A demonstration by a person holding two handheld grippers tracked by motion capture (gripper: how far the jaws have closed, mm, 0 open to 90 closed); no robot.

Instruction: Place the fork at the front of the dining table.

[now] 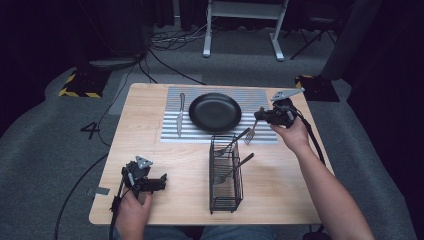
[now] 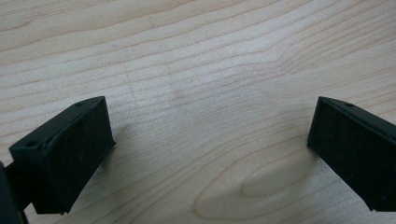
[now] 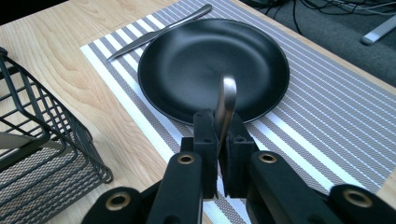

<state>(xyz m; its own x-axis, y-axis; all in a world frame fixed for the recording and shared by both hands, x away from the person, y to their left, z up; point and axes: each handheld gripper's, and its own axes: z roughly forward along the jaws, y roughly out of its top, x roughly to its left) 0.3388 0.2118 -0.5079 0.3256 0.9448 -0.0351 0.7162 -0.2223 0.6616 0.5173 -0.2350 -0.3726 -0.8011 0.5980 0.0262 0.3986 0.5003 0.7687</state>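
While two forks stay in the wire basket (image 1: 225,175), the right gripper (image 1: 261,116) is clamped on one fork (image 1: 251,132) over the placemat's (image 1: 260,97) right edge, beside one plate (image 1: 215,112) and one knife (image 1: 180,114); the left gripper (image 1: 161,181) gapes near the desk's front-left corner.

Knife (image 1: 179,114) left of black plate (image 1: 215,112) on striped placemat (image 1: 260,134).

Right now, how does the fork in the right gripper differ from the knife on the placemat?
The fork is clamped in the right gripper, hanging tines-down off the placemat; the knife lies flat on it, untouched. The fork is right of the black plate, the knife left. Both are silver cutlery.
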